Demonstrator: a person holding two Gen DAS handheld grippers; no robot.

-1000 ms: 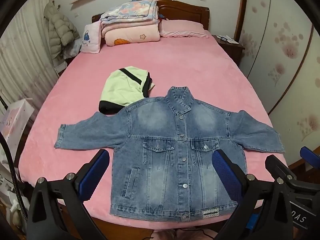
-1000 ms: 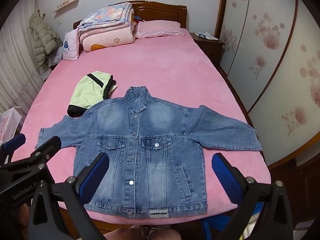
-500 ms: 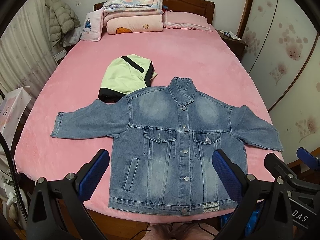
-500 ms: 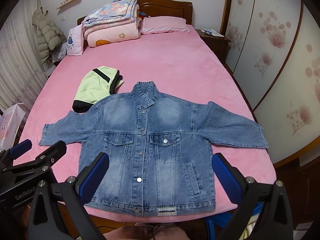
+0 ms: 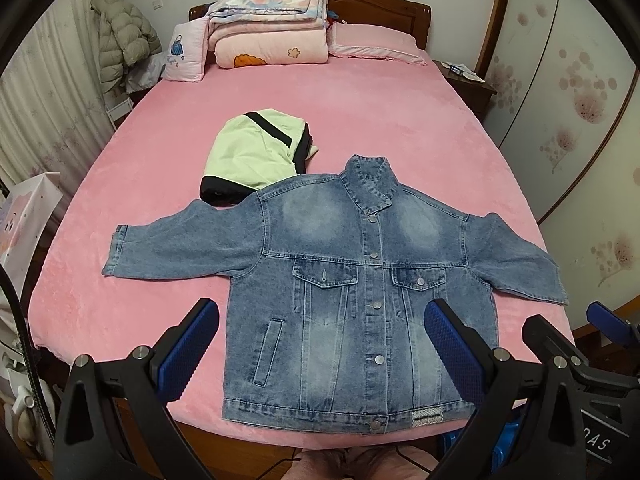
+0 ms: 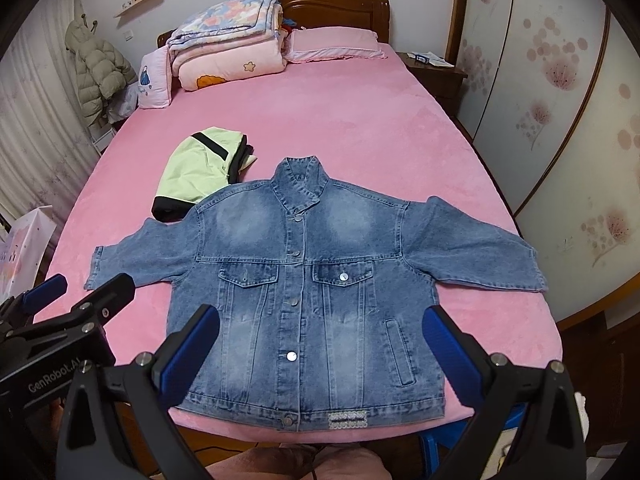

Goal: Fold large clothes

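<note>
Denim jacket spread flat, hiding part of green garment; left gripper and right gripper released, empty, bases cut off.

Pink-covered bed, wooden headboard, floral wardrobe doors, curtain

- A wide bed with a pink plush cover and a dark wooden headboard carries everything.
- A blue denim jacket lies flat, buttoned and front up at the near edge, sleeves spread to both sides.
- A folded pale green garment with black trim lies just behind the jacket's shoulder, partly under it.
- At the headboard: a stack of folded quilts, a flat pink pillow, and a small printed cushion on its edge.
</note>
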